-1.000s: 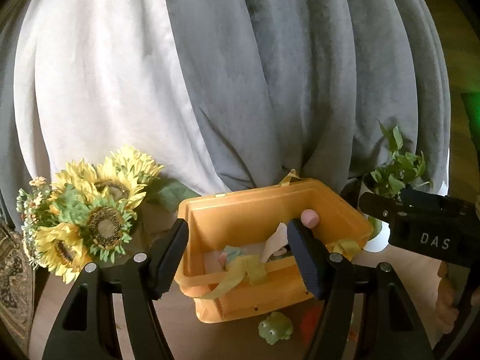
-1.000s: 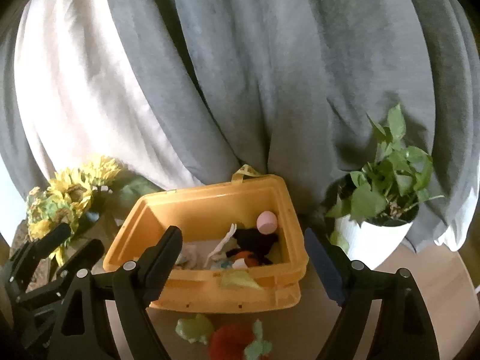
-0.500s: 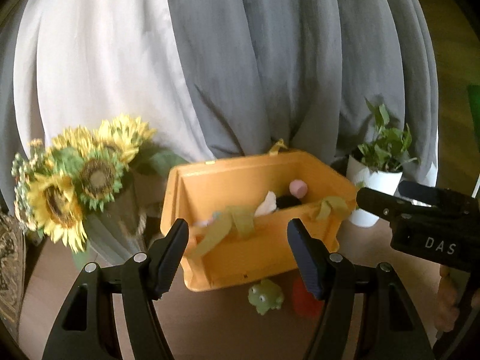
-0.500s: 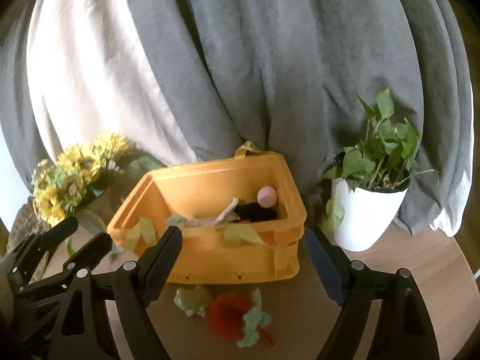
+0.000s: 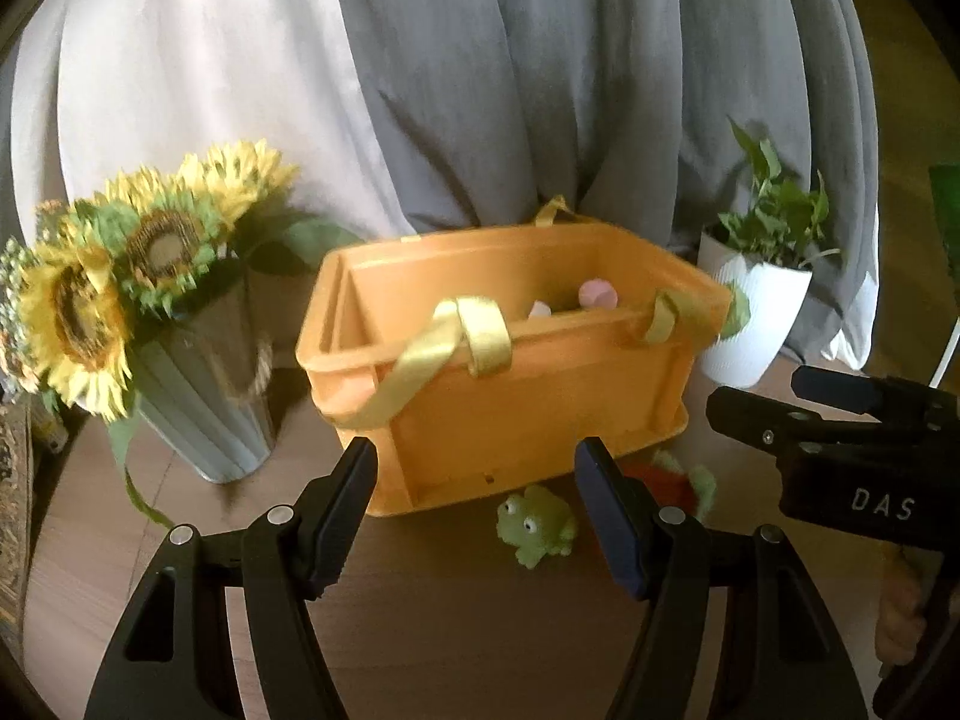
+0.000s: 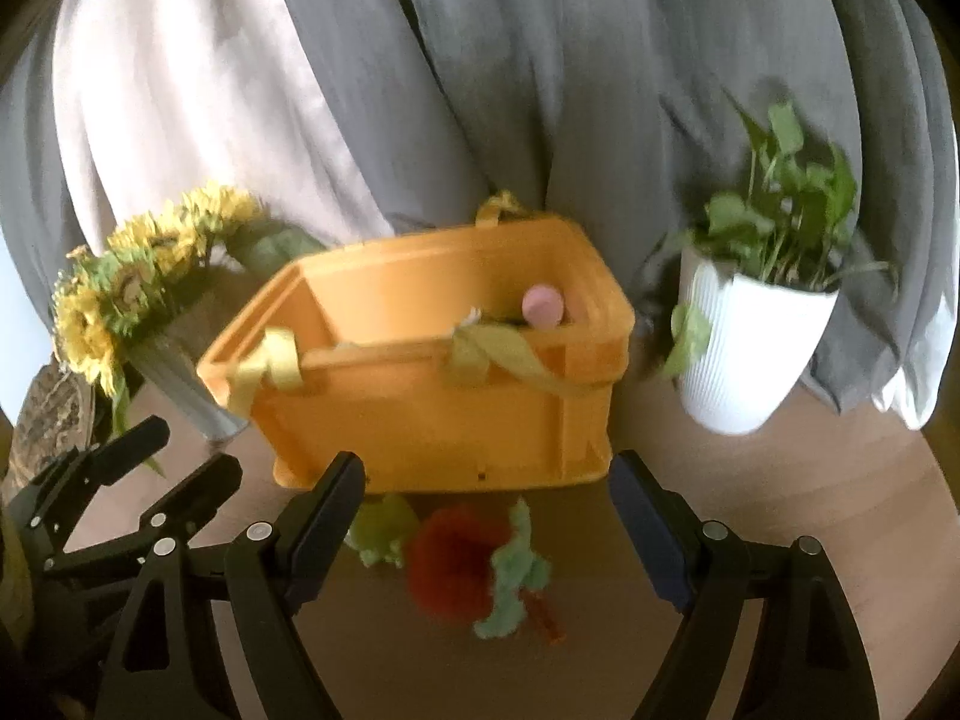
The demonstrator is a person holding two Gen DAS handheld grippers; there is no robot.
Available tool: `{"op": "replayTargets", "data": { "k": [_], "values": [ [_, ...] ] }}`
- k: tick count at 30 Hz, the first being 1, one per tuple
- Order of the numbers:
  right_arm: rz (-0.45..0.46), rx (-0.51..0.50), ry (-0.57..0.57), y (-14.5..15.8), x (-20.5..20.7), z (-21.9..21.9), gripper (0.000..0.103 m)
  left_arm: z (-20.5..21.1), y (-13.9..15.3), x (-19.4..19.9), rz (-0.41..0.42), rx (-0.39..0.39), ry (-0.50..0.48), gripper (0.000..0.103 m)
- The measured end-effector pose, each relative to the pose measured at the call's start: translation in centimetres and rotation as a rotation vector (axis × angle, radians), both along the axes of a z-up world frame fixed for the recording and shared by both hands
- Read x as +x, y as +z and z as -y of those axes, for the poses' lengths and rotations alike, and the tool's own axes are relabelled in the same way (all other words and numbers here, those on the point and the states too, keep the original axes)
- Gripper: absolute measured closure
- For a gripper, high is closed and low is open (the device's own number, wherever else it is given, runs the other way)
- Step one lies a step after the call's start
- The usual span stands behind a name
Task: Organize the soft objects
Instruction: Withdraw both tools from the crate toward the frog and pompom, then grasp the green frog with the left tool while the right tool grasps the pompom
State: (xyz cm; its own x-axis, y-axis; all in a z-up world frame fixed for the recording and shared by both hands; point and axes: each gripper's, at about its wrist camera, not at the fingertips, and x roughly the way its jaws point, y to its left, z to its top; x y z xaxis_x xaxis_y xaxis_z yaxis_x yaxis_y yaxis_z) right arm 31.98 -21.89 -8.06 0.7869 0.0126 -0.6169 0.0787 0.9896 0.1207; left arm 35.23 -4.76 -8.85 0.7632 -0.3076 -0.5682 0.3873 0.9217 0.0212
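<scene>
An orange plastic crate (image 5: pixel 528 402) (image 6: pixel 444 414) with yellow ribbon handles stands on the wooden table and holds several soft toys, among them a pink one (image 5: pixel 597 295) (image 6: pixel 542 304). A green frog toy (image 5: pixel 536 525) (image 6: pixel 379 531) and a red and green plush (image 6: pixel 462 564) (image 5: pixel 672 480) lie on the table in front of the crate. My left gripper (image 5: pixel 486 516) is open and empty, above the table just before the frog. My right gripper (image 6: pixel 486 534) is open and empty, above the red plush.
A vase of sunflowers (image 5: pixel 120 300) (image 6: pixel 138 294) stands left of the crate. A white pot with a green plant (image 5: pixel 756 306) (image 6: pixel 756 336) stands to its right. Grey and white curtains (image 5: pixel 480 72) hang behind. The table top (image 5: pixel 450 630) is brown wood.
Both grippers have pulled back and down from the crate, staying open. The toys on the table in front of the crate have come more fully into view.
</scene>
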Motion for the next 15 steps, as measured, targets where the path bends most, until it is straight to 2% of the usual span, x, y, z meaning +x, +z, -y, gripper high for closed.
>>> {"op": "replayTargets", "data": {
  "k": [15],
  "values": [
    [-0.145, -0.026, 0.013, -4.5, 2.4, -1.1, 0.019, 0.4, -4.5, 2.3, -0.049, 0.059, -0.131, 0.036]
  ]
}}
